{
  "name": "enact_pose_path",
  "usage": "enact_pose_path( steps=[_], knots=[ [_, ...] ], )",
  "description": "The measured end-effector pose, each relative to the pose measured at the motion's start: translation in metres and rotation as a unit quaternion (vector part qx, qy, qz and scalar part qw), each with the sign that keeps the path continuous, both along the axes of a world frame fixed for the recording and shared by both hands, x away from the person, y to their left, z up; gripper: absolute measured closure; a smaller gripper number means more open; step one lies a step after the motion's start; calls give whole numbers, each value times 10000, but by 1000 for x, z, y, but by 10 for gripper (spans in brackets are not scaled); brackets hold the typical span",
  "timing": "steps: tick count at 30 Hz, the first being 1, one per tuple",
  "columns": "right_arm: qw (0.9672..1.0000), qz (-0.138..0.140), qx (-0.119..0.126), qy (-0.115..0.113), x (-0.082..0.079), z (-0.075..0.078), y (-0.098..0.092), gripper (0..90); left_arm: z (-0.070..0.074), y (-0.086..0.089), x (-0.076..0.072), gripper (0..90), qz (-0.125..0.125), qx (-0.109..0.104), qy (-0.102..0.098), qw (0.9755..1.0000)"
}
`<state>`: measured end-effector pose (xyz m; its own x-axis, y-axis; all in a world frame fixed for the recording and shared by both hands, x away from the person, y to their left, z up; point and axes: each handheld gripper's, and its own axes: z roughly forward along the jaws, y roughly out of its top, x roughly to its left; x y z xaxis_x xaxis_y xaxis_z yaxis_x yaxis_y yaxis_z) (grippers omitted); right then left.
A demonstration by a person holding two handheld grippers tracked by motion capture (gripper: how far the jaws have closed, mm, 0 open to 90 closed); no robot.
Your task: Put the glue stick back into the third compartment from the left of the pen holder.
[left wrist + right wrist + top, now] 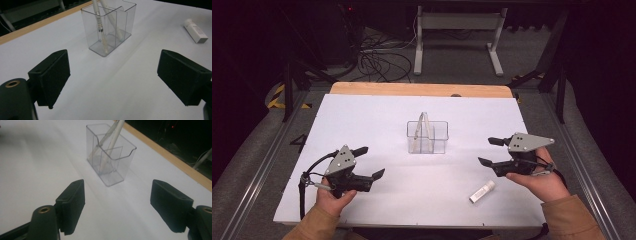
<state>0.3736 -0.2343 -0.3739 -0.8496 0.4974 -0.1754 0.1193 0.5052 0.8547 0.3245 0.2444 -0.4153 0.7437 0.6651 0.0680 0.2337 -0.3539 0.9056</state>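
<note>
Both grippers [368, 161] [489, 151], jaws apart, flank the clear holder [427, 136].

Left gripper [372, 162] fingers spread wide, right gripper [488, 151] likewise, both hand-held above table

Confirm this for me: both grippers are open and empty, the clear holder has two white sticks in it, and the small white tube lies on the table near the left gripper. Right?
Not quite. The small white tube lies near the right gripper, not the left gripper; the high view shows it. The rest holds: both grippers are open and empty, and the clear holder has two white sticks in it.
</note>
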Motion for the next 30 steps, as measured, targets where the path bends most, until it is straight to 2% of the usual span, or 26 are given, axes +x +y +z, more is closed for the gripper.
enact_pose_path(
  steps=[8,12,17,20,24,30],
  knots=[
    [9975,160,-667,139,-4,-7,-1,287,0,0,0,117,5,12,-14,10000],
    [9941,321,-1005,241,-5,-10,-1,311,0,0,0,117,6,5,-7,10000],
    [9873,495,-1471,348,-5,-14,1,312,0,0,0,117,-6,10,-6,10000],
    [9837,584,-1647,425,-6,-17,2,312,0,0,0,117,-3,13,-2,10000],
    [9760,721,-1990,513,-6,-21,3,312,-1,-1,0,117,-7,25,0,10000],
    [9655,923,-2329,708,-5,-29,5,312,-1,0,0,117,-1,31,-6,10000]
  ],
)
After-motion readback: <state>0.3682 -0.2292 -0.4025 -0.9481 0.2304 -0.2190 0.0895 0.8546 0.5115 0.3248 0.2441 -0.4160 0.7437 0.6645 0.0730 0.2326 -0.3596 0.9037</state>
